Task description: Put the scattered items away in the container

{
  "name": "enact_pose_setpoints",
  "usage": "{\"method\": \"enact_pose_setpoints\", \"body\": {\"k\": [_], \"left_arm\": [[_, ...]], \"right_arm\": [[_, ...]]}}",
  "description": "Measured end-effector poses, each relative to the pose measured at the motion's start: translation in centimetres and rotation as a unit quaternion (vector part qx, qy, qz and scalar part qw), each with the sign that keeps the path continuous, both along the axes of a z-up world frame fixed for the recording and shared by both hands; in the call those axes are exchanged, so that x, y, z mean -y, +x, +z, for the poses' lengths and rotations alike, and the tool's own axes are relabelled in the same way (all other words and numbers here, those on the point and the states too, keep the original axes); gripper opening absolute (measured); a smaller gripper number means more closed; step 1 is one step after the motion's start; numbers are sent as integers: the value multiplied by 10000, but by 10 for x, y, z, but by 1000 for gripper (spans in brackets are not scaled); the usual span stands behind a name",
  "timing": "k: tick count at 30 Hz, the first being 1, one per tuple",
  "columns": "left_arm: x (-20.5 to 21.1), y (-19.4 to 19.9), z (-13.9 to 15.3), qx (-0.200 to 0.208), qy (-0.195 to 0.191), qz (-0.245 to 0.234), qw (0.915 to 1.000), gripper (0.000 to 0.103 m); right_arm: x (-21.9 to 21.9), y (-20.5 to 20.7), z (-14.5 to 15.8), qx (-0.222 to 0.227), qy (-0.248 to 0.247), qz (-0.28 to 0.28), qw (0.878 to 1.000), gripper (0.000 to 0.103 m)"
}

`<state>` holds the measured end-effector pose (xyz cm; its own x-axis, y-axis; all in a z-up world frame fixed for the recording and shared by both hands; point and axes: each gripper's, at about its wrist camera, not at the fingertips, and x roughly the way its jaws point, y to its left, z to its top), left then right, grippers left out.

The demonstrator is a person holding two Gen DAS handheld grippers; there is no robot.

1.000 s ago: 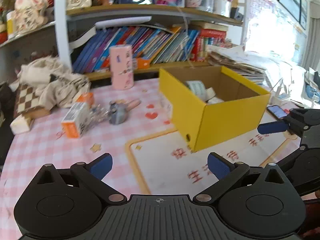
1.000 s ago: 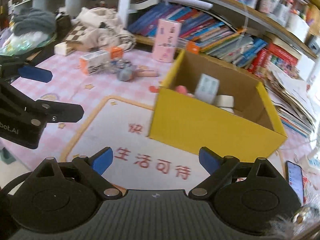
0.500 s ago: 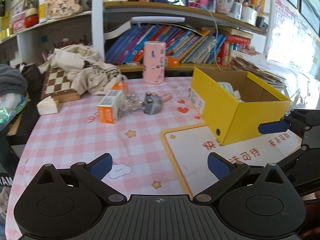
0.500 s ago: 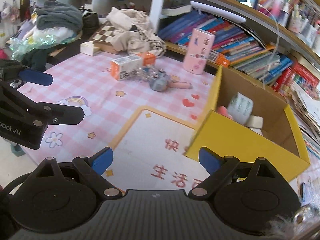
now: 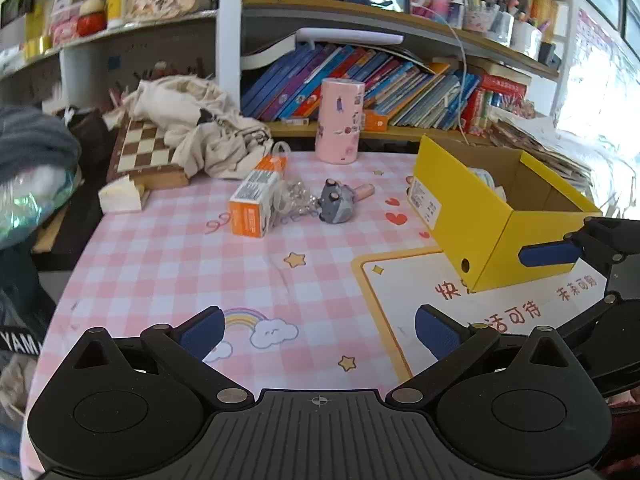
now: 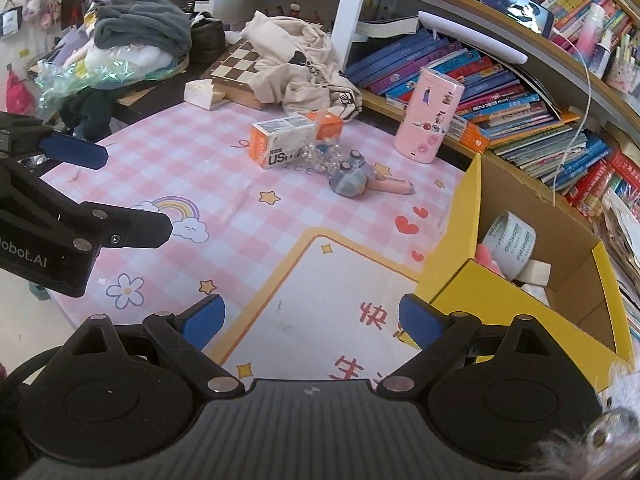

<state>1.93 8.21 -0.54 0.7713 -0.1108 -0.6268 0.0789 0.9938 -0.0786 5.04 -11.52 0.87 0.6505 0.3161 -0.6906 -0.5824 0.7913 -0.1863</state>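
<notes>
A yellow cardboard box (image 5: 472,216) (image 6: 516,308) stands open on the right of the pink checked table and holds a paper roll (image 6: 510,242) and small white items. An orange-and-white carton (image 5: 253,202) (image 6: 280,145), a clear crumpled wrapper (image 5: 294,199) and a grey toy with a pink handle (image 5: 340,202) (image 6: 354,178) lie together mid-table. A pink cylinder tin (image 5: 339,120) (image 6: 430,118) stands behind them. My left gripper (image 5: 318,330) and right gripper (image 6: 312,318) are both open, empty and near the table's front edge.
Bookshelves line the back. A chessboard (image 5: 146,152), beige cloth (image 5: 192,120) and a white block (image 5: 120,196) crowd the back left. Clothes and bags are heaped off the table's left (image 6: 132,44). A white mat with a yellow border (image 5: 460,320) lies front right.
Both grippers have pulled back and away from the yellow box, toward the left. The scattered items now sit nearer the middle of both views. Jaws have stayed open.
</notes>
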Motion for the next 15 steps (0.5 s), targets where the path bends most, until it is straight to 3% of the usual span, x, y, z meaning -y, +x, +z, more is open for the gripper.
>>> {"method": "enact_pose_setpoints", "body": {"k": [5,15], "left_arm": [[-7,1,-8,-165,-544,-366,9977,103],[-7,1,-16,-355,-653,-518,9959,103]], "right_arm": [[-2,1,-1,-27,12,-19,10000,96],[-10,4,-4,-85,-7,112,9999,96]]}}
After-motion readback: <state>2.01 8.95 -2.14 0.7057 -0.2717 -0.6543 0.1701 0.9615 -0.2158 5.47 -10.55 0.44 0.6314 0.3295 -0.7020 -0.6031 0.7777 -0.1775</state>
